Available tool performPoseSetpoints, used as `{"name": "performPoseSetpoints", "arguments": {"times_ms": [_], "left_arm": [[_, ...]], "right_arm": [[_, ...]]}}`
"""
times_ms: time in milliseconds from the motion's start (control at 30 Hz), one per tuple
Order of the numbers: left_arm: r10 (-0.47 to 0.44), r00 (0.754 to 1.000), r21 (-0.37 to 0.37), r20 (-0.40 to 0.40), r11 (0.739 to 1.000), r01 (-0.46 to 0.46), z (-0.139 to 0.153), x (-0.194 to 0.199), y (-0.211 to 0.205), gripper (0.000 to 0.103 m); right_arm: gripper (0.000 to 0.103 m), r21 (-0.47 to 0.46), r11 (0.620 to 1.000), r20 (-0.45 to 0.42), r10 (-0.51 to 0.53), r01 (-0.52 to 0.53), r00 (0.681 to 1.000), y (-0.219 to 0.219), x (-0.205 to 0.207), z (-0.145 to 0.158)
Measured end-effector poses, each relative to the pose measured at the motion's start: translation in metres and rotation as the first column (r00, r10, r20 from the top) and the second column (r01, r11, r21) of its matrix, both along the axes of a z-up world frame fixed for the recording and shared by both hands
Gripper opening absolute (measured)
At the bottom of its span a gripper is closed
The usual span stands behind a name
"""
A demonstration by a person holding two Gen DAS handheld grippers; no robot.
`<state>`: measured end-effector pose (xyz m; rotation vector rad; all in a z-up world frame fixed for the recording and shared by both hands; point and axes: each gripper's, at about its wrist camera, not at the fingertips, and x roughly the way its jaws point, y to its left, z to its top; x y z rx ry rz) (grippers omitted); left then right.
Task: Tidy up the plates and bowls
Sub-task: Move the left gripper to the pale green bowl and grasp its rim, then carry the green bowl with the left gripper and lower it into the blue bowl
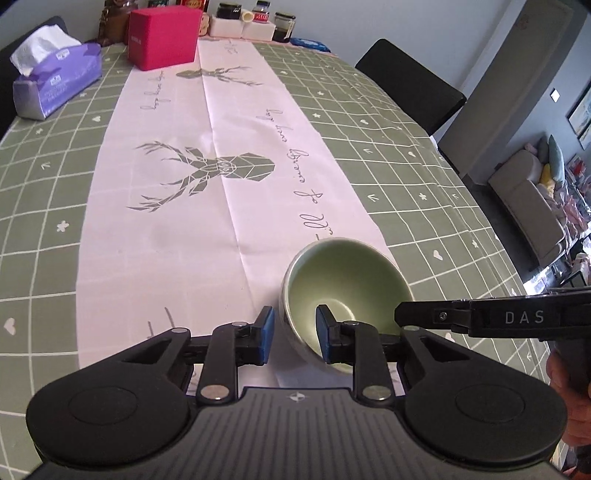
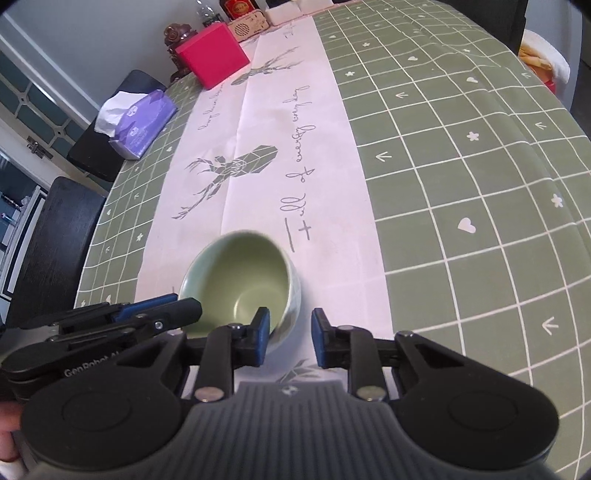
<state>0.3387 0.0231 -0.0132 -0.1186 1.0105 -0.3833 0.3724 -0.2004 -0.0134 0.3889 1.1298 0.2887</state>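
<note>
Green bowl (image 1: 343, 291) sits on near end of white runner (image 1: 207, 206), upright.
Left gripper (image 1: 293, 334) straddles bowl's left wall, one pad inside, one outside; gap visible, not clamped.
Right gripper (image 2: 288, 338) straddles right wall likewise, jaws slack.
Judgement: seat both pads square on rim before squeezing; close evenly, lift level, avoid tipping.

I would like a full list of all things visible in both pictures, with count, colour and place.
bowl: one, pale green, near end of runner, each tongs straddling its wall
runner: one, white with deer print, table middle
tablecloth: one, green checked, over table
box: one, red, far end
tissue pack: one, purple, far left
jars: several, dark, far edge
chairs: black, beside table
left tongs: black, blue pads
right tongs: black, blue pads
</note>
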Motion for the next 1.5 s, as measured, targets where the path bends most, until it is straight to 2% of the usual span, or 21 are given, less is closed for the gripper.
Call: {"name": "performPoseSetpoints", "arguments": {"times_ms": [33,133,300,533,667,900,1200,1500], "left_arm": [[0.001,1.0,0.001,-0.014,1.0,-0.001,-0.003,0.004,-0.001,0.023],[0.007,0.999,-0.002,-0.045,1.0,-0.007,-0.009,0.011,-0.002,0.016],[0.007,0.996,0.022,-0.091,1.0,-0.005,-0.009,0.02,-0.006,0.014],[-0.015,0.99,0.176,-0.142,0.984,0.04,-0.003,0.027,-0.027,0.012],[-0.008,0.984,0.221,-0.177,0.974,0.047,-0.002,0.028,-0.033,0.012],[0.008,0.979,0.216,-0.203,0.976,0.037,0.005,0.017,-0.028,0.012],[0.027,0.988,0.195,-0.154,0.981,0.004,0.047,-0.015,-0.022,0.012],[0.049,0.995,0.211,-0.086,0.977,-0.03,0.098,-0.069,-0.022,0.012]], "right_arm": [[0.018,0.005,1.0,-0.014,0.0,0.0,1.0,0.001,0.003,-0.002],[0.014,0.01,1.0,-0.05,-0.002,0.003,0.999,0.005,0.011,-0.007],[0.011,0.001,1.0,-0.084,-0.02,0.02,0.996,0.006,0.018,-0.008],[0.009,-0.045,0.999,-0.125,-0.007,0.001,0.992,0.013,0.027,-0.005],[0.008,-0.08,0.997,-0.134,0.012,-0.022,0.991,0.018,0.029,-0.003],[0.007,-0.081,0.996,-0.136,0.037,-0.048,0.99,0.021,0.02,0.003],[0.007,-0.078,0.995,-0.087,0.057,-0.063,0.995,0.023,-0.009,0.041],[0.006,-0.072,0.995,-0.006,0.076,-0.076,0.997,0.025,-0.063,0.094]]}}
